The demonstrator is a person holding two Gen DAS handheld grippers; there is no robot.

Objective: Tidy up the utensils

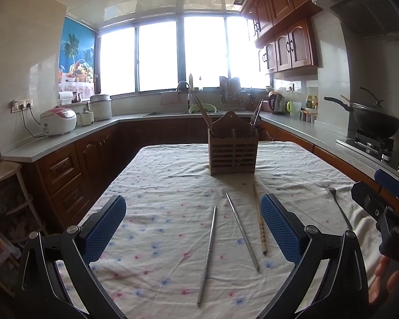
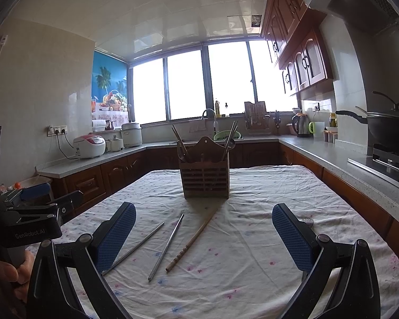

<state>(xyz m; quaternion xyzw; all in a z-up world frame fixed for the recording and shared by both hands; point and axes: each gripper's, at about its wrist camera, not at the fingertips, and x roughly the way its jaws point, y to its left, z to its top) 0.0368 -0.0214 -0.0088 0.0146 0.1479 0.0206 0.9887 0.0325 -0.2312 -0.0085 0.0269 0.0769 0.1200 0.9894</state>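
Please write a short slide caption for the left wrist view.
Open left gripper above two metal chopsticks and a wooden one, facing the wooden utensil holder.

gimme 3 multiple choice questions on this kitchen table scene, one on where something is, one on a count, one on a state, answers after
1. Where does the wooden utensil holder stand?
A. On the tablecloth, beyond the loose chopsticks
B. On the counter beside the rice cooker
C. In the sink

2. How many loose chopsticks lie on the cloth between the left gripper's fingers?
A. One
B. Three
C. Five

3. What state are the two grippers in?
A. Both shut on chopsticks
B. Left open, right shut
C. Both open and holding nothing

Answers:
1. A, the holder sits upright on the floral cloth at the far end of the table.
2. B, two metal chopsticks and one wooden chopstick lie there.
3. C, the left gripper and right gripper both have fingers spread wide with nothing between them.
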